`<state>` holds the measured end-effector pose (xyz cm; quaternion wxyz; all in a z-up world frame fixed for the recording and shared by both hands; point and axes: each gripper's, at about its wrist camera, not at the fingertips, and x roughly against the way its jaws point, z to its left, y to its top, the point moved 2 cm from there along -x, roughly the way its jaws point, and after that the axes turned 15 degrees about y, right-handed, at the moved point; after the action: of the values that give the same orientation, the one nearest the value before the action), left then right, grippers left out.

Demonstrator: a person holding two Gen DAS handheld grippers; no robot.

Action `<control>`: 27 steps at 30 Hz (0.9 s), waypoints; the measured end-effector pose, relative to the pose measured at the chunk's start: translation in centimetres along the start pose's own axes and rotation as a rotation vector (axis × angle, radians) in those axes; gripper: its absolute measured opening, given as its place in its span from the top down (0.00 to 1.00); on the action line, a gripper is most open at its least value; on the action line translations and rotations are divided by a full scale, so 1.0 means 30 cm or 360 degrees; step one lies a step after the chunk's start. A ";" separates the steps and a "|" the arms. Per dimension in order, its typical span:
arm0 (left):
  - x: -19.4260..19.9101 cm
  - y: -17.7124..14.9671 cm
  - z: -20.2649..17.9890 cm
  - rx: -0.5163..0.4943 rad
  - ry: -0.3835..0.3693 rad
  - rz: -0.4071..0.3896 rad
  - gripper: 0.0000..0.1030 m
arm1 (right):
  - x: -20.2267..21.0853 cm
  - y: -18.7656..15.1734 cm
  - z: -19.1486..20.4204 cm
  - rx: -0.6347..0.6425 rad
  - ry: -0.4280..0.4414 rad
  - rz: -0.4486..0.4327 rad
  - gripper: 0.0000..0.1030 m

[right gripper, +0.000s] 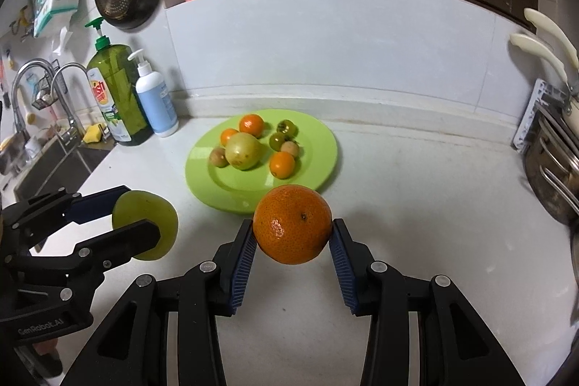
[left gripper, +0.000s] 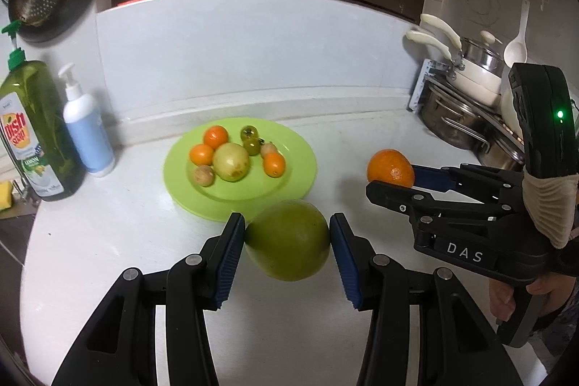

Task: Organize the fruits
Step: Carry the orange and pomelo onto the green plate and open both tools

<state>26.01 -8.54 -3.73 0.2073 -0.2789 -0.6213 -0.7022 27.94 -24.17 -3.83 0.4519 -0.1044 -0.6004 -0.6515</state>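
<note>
Fruits are split between two places: most lie on the green plate (left gripper: 289, 147) at the centre of both views, and two are carried in the jaws in the lower half of each frame.

Worktop (left gripper: 108, 241) — white, it fills the middle of each view. Open room lies in front of the plate and to its right; the bottles bound the left side, and the pot rack (left gripper: 459, 118) bounds the right edge.

Plate: its lower-right portion looks bare, while the fruit clusters at centre and upper left, some pieces touching. This bare area is judged the safest set-down zone.

Left gripper (left gripper: 287, 237): jaws narrow, pressed on both sides of the green fruit (left gripper: 287, 241), which hangs just in front of the plate's near rim.

Right gripper (right gripper: 292, 234): jaws narrow, clamped on the orange (right gripper: 292, 223), also near the plate's front rim.

Risks, as judgement:
- Both grippers approach one plate from adjacent sides — the jaws could collide if they descend together.
- A round fruit released on the sloped rim may roll onto the worktop, or toward the worktop's left edge by the sink (right gripper: 54, 165).
- Setting down onto the cluster could knock small fruit loose.
</note>
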 end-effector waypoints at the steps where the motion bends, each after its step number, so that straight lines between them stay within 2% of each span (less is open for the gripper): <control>1: 0.001 0.003 0.004 0.0002 0.0006 -0.0003 0.53 | -0.004 0.007 0.005 0.0002 0.0004 -0.0001 0.59; 16: -0.082 0.100 0.141 -0.0009 0.0123 -0.0047 0.54 | -0.148 0.143 0.035 -0.0002 0.0023 0.0035 0.59; 27: -0.252 0.150 0.166 -0.0005 0.0084 0.0058 0.54 | -0.326 0.220 -0.026 -0.0016 -0.0037 0.0180 0.59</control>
<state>35.30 -4.68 -4.87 0.2360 -0.2720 -0.6094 -0.7064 38.53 -19.46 -6.11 0.4803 -0.1481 -0.5955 -0.6268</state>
